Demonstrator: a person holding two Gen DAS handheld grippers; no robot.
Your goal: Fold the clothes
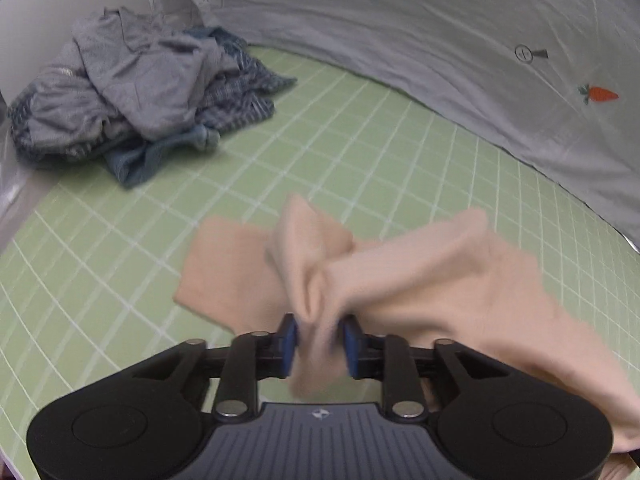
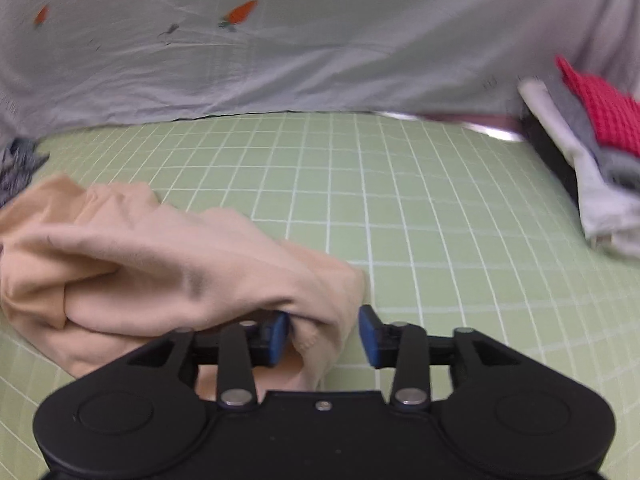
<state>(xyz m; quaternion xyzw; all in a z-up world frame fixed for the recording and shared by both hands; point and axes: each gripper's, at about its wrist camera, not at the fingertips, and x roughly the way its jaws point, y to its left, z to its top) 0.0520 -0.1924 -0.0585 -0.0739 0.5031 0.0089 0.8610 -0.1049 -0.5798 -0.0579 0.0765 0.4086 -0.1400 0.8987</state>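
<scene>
A beige garment [image 1: 420, 280] lies bunched on the green grid mat [image 1: 340, 140], with one flat corner spread to the left. My left gripper [image 1: 320, 344] has a blurred fold of it between its blue pads, which stand apart; the fold looks loose, not pinched. In the right wrist view the same beige garment [image 2: 160, 264] is heaped at the left. My right gripper [image 2: 323, 336] is open: the cloth's edge rests against the left pad, and a bare gap separates it from the right pad.
A heap of blue and grey clothes [image 1: 132, 96] sits at the mat's far left. A grey sheet with carrot prints [image 1: 440, 40] borders the back. Folded red, grey and white items [image 2: 592, 140] are stacked at the right edge.
</scene>
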